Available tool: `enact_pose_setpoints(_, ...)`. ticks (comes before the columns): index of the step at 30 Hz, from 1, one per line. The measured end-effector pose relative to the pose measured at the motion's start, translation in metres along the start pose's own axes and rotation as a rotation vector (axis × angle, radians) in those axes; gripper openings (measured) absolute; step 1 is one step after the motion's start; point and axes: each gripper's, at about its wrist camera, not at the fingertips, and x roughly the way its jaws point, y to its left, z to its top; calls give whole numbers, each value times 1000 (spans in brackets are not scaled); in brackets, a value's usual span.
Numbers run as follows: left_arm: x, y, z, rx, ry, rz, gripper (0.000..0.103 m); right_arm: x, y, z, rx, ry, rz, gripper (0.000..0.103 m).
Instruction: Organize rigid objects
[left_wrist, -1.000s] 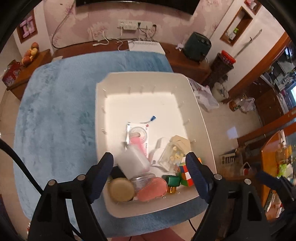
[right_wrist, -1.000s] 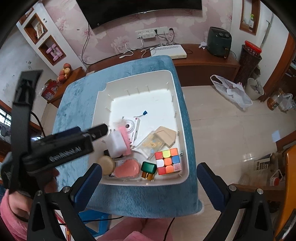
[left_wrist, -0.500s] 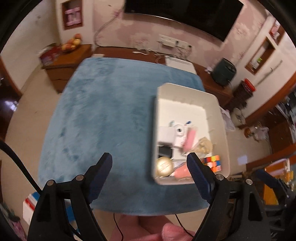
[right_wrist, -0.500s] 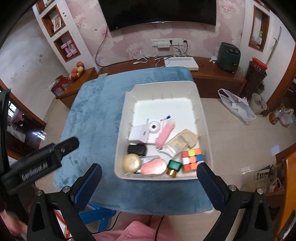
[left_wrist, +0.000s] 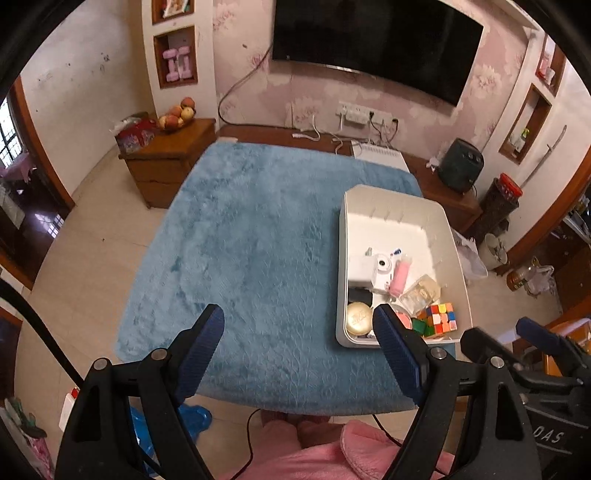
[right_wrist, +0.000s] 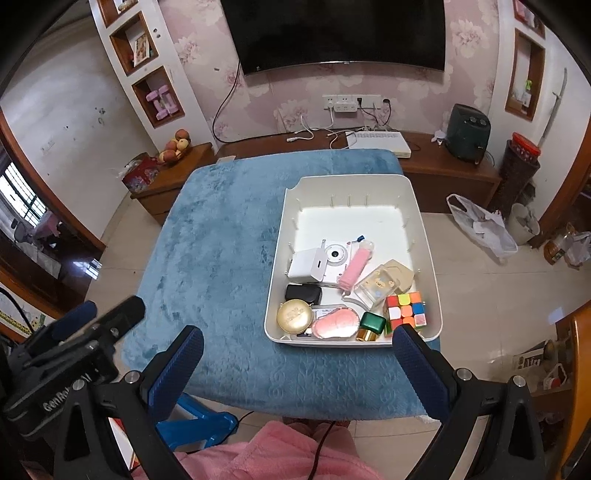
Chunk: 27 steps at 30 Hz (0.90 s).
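Between the left gripper's (left_wrist: 297, 325) blue fingers (left_wrist: 201, 345) lies only blue cloth: they stand wide apart and hold nothing, above the near part of the table (left_wrist: 258, 240). Its right finger overlaps the near left corner of the tray (left_wrist: 341, 258) in the left wrist view. The right gripper (right_wrist: 295, 349) is likewise spread wide and empty, its fingers (right_wrist: 177, 365) above the table's near edge, the right one just before the tray's near right corner.

Beyond them the white tray sits on the right side of the table, its far half bare. All the objects crowd its near half. Along the near wall lie a gold round tin (right_wrist: 294, 316), a pink oval case (right_wrist: 337, 325), a green and gold box (right_wrist: 372, 324) and a colour cube (right_wrist: 405, 310). Behind these sit a black case (right_wrist: 303, 293), a white box (right_wrist: 308, 265) leaning on a white camera (right_wrist: 336, 258), a pink tube (right_wrist: 356, 265) laid aslant, and a clear packet (right_wrist: 375, 290) touching a beige block (right_wrist: 399, 275).

At the bottom edge shows a pink sleeve (right_wrist: 273, 454). Past the table stand a wooden cabinet (right_wrist: 436, 158) and a wall television (right_wrist: 336, 33).
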Motion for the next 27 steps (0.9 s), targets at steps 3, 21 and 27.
enact_pose_setpoints(3, -4, -2, -1, 5, -25, 10, 86, -3, 1, -3, -1, -13, -18, 102)
enact_pose_setpoints(21, -17, -23, 2, 107, -154, 90, 102, -13, -20, -8, 93, -75, -80, 102)
enact_pose_setpoints(27, -14, -23, 8, 117, -167, 103, 102, -9, -18, -4, 95, -74, -93, 102)
